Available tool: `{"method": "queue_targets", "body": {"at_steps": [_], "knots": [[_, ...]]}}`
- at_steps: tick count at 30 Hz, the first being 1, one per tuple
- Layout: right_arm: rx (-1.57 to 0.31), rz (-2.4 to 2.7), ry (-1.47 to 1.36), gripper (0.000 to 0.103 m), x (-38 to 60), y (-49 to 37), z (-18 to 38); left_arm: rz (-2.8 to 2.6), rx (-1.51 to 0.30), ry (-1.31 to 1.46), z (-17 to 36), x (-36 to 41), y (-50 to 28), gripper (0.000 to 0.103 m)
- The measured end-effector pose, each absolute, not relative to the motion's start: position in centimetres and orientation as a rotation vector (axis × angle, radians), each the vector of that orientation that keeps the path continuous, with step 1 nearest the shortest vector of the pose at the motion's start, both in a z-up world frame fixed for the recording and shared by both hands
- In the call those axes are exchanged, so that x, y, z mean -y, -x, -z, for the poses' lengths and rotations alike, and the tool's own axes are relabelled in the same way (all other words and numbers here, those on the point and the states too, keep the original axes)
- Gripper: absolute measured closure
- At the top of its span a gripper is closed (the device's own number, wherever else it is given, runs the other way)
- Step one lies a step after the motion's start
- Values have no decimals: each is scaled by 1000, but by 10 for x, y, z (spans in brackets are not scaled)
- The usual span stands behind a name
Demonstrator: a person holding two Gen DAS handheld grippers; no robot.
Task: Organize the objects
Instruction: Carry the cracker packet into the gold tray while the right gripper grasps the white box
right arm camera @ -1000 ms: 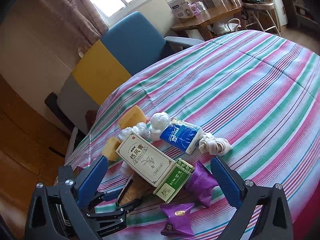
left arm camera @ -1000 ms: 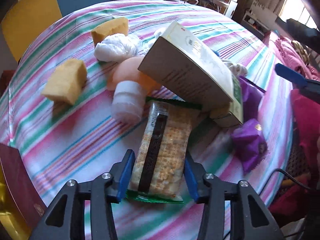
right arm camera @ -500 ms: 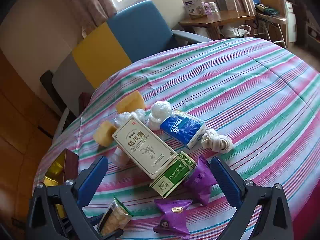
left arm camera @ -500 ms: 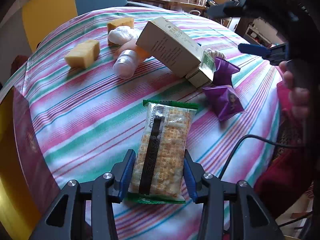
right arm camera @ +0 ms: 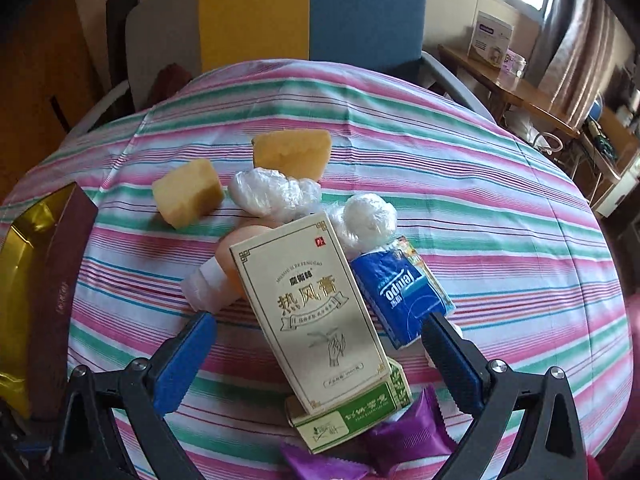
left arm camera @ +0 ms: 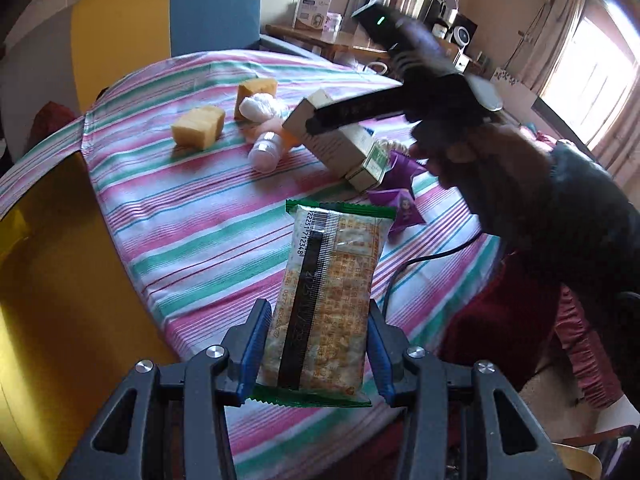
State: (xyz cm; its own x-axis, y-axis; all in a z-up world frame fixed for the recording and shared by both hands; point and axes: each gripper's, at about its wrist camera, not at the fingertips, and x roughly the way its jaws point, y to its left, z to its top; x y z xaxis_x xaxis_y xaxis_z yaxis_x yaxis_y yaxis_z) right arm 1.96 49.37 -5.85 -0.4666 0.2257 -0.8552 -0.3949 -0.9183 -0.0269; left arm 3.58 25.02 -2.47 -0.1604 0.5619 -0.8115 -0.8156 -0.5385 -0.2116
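Observation:
My left gripper (left arm camera: 318, 344) is shut on a cracker packet (left arm camera: 326, 300) with green ends, held above the near edge of the striped table (left arm camera: 192, 220). My right gripper (right arm camera: 316, 354) is open, its jaws on either side of a cream medicine box (right arm camera: 308, 312) that leans on a green-and-white box (right arm camera: 352, 412). In the left wrist view the right gripper's finger (left arm camera: 356, 110) lies over the cream box (left arm camera: 332, 140). A gold-lined maroon box (right arm camera: 36, 288) stands at the table's left edge; it also shows in the left wrist view (left arm camera: 52, 280).
Around the cream box lie two yellow sponges (right arm camera: 188, 198) (right arm camera: 294, 152), white plastic-wrapped balls (right arm camera: 276, 194) (right arm camera: 368, 216), a blue tissue pack (right arm camera: 400, 288), an orange tube with a white cap (right arm camera: 216, 276) and purple sachets (right arm camera: 408, 436). A blue-and-yellow chair (right arm camera: 308, 12) stands behind the table.
My left gripper has lifted the cracker packet and drawn back toward the table's near-left edge. My right gripper has moved in low over the pile to straddle the cream box.

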Motion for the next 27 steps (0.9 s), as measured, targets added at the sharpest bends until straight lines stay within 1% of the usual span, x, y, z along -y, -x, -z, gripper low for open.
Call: {"method": "queue_targets", "body": {"at_steps": [1,2,3,4,5,9,15,18,20,21,27], "knots": [[-239,-2400,1384,1,-494,-16,62,-1848,-329,1114,18,-246,-37,57],[-241,-2401,1404,4,-495,-12,65,-1853,-314,1106,13,-240,-36,57],[-250,-2409,1423,18,-495,-10,68,-1862,-299,1096,8,-232,-36,57],[-253,-2415,1434,34,-493,-10,70,-1876,-281,1090,3,-223,-34,57],[-238,-2414,1431,39,-492,-9,70,-1890,-263,1090,0,-217,-31,57],[-192,-2435,1391,50,-482,-12,62,-1971,-151,1129,-6,-180,-8,57],[-171,-2482,1280,50,-456,-22,29,-2197,9,1239,-10,-105,41,57],[-194,-2548,1265,50,-432,-36,16,-2286,86,1308,-4,-70,67,57],[-224,-2605,1284,50,-414,-45,15,-2335,121,1360,5,-52,85,57],[-219,-2629,1303,50,-403,-50,16,-2321,112,1382,10,-44,95,57],[-187,-2687,1399,50,-364,-57,35,-2372,199,1501,35,-25,144,57]]}}
